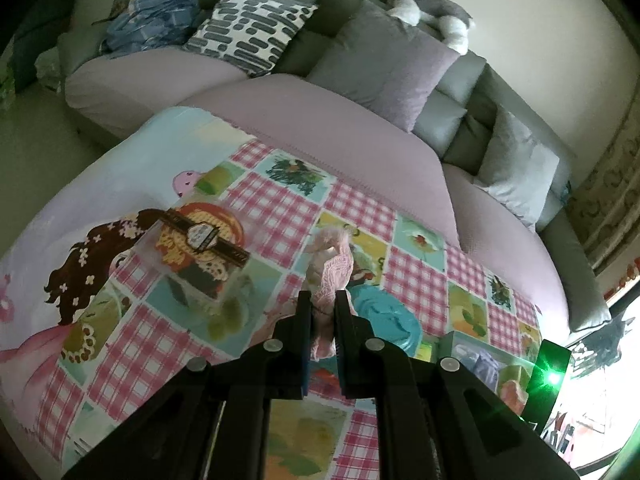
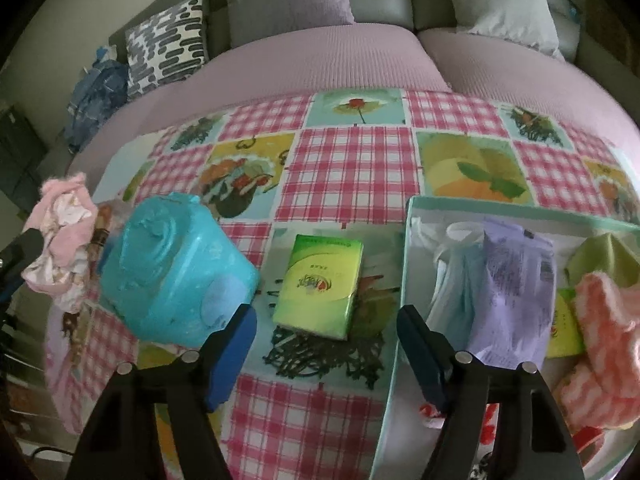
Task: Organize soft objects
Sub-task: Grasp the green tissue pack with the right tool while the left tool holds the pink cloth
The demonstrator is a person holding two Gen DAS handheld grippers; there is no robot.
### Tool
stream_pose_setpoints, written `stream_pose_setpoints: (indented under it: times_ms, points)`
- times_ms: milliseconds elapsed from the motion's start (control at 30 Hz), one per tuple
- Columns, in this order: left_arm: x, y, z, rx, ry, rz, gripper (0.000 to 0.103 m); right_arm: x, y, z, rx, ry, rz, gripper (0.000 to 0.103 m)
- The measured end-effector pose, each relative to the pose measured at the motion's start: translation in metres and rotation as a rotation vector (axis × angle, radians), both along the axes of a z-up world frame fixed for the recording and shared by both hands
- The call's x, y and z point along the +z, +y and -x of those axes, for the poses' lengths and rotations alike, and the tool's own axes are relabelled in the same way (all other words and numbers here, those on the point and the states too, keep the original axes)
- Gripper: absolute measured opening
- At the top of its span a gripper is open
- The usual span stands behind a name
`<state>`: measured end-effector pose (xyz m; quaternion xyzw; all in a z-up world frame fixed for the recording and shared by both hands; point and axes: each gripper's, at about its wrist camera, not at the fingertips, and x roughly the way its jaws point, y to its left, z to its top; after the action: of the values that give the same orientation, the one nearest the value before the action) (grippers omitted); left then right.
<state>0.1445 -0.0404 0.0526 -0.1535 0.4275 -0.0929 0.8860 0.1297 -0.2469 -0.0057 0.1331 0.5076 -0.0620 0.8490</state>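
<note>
Above the patchwork cloth [image 2: 352, 168], left claw [image 1: 323, 300] pinches pink sock [image 1: 332, 264] — right claw [image 2: 326, 320] gapes.

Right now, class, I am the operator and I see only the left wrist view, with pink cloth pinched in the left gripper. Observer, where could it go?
Observer: A pale green box stands on the patterned cloth, right of the green packet.
Operator: Anything in it?
Observer: Yes, a lilac pouch and an orange-checked cloth, among others.
Operator: Is the right gripper busy?
Observer: No, the right gripper is open and empty, over the green packet.
Operator: What is that teal thing?
Observer: A teal squashy tub, left of the packet.
</note>
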Motion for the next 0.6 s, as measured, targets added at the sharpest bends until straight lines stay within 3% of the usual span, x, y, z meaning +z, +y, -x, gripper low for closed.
stream_pose_setpoints:
  times_ms: [500,600]
  points:
    - [-0.007,0.002,-0.002,-0.005,0.026,0.024,0.010,-0.007,0.011,-0.008,0.026,0.007,0.028,0.073]
    - [-0.008,0.002,-0.003,-0.008,0.031,0.027,0.010,-0.012,0.011,-0.010,0.020,0.020,0.025,0.069]
